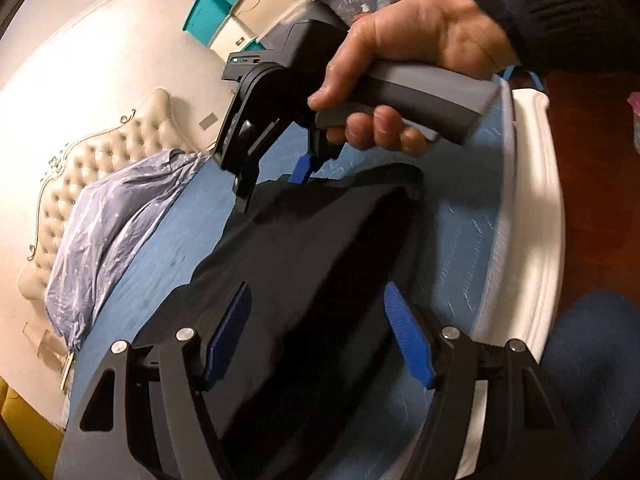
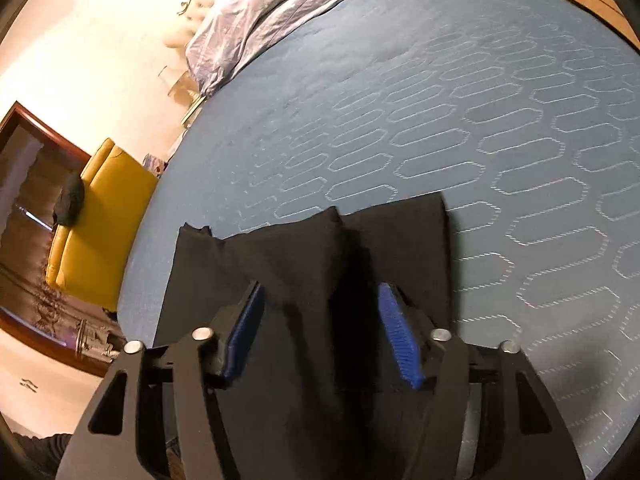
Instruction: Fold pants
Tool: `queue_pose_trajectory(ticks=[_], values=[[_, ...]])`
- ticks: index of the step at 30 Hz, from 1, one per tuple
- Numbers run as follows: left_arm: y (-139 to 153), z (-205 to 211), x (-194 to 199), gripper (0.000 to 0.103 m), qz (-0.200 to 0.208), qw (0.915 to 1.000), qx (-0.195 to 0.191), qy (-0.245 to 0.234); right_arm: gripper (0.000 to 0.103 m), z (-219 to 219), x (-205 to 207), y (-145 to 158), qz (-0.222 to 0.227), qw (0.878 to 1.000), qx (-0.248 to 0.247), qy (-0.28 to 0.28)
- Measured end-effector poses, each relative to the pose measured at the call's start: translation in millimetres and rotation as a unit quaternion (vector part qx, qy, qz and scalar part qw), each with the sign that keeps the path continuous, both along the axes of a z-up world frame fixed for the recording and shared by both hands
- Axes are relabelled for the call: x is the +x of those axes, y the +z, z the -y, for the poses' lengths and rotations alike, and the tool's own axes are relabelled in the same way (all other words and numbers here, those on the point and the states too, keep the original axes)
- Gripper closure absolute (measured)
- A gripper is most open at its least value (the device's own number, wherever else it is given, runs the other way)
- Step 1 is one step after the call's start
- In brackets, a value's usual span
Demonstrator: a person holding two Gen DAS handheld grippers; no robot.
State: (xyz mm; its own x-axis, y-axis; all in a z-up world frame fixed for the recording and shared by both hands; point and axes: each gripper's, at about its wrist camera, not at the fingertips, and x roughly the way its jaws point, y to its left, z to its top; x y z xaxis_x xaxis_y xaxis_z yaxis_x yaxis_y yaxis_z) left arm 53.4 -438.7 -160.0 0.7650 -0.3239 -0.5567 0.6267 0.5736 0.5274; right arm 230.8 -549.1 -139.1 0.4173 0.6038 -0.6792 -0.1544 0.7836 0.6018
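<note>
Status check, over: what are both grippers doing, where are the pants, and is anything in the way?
Left gripper open over black pants. Right gripper open, pants between its pads, no grip. Pants on blue mattress. Crumpled bedding far off; nothing blocking.

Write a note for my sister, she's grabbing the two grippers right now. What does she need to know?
Left gripper: open, pants between its fingers.
Right gripper: open, over the other end; a hand holds it.
Pants: black, lying on the blue bed, seemingly folded already, edges uneven.
Quilt: bunched by the headboard, out of the way.
Left to do: probably one more fold, then smooth flat.
</note>
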Motion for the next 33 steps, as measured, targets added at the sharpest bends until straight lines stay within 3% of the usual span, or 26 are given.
queue_pose_trajectory(ticks=[1,2,4,6,8,14,26,28,30,33], values=[[-5,6,5,0.048,-0.004,0.9999,0.012,0.003,0.089,-2,0,-2,-0.003,1.000,0.003,0.007],[-10,11,8,0.066,-0.006,0.9997,0.022,0.006,0.094,-4,0,-3,-0.005,1.000,0.000,0.014],[-17,19,13,0.078,-0.017,0.9993,0.032,0.004,0.098,-13,-3,1,0.009,0.999,-0.032,0.026],[-18,26,13,0.091,-0.005,0.9993,0.037,0.005,0.098,-10,-4,7,0.014,0.999,-0.033,0.024],[-13,33,15,0.092,-0.001,0.9997,0.022,0.008,0.099,-3,-4,16,0.020,0.999,-0.030,0.016],[-12,53,22,0.093,-0.006,0.9998,0.017,0.007,0.099,21,-2,11,0.010,1.000,-0.024,-0.005],[-16,64,28,0.093,-0.012,0.9998,0.015,0.010,0.099,24,-3,0,0.006,1.000,-0.018,-0.017],[-13,53,31,0.086,-0.023,0.9997,0.003,0.009,0.095,24,-3,-5,-0.001,0.999,-0.028,-0.023],[-3,43,32,0.068,-0.050,0.9985,-0.020,0.010,0.083,27,-5,-3,0.005,0.999,-0.040,-0.034],[29,8,28,0.059,-0.097,0.9902,-0.100,0.009,0.070,29,-19,25,0.047,0.988,-0.122,-0.085]])
